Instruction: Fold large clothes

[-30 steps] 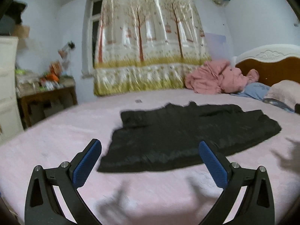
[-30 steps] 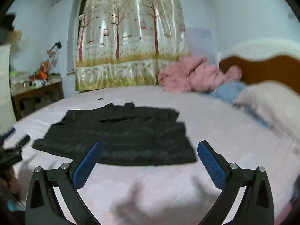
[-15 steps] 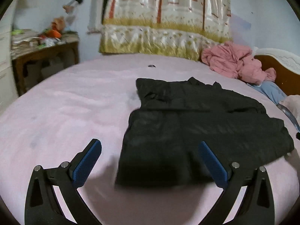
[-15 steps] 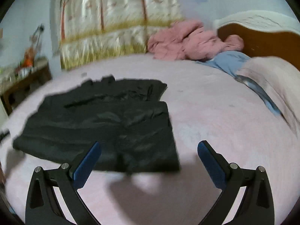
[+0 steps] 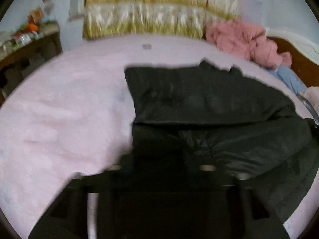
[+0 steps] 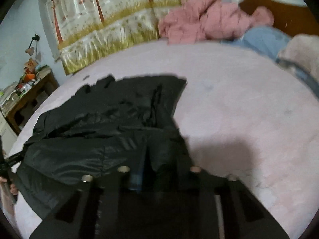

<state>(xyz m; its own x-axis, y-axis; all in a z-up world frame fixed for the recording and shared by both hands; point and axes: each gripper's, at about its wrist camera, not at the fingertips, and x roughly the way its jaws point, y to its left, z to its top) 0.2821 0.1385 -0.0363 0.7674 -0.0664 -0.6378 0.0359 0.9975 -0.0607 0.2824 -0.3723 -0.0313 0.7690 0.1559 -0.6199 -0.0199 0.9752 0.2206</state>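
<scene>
Left wrist view: left gripper (image 5: 159,159) closing on the near hem of the black garment (image 5: 209,103), fabric between its jaws. Right gripper (image 6: 148,165) closing likewise, cloth pinched. Garment lying flat on the pink bedspread (image 6: 239,109); pink clothes (image 6: 209,20) at 1 o'clock.

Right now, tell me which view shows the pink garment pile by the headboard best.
Right wrist view: the pink garment pile sits large and mostly whole beside the headboard. The left wrist view shows it smaller, blurrier, pushed to the right edge.
</scene>
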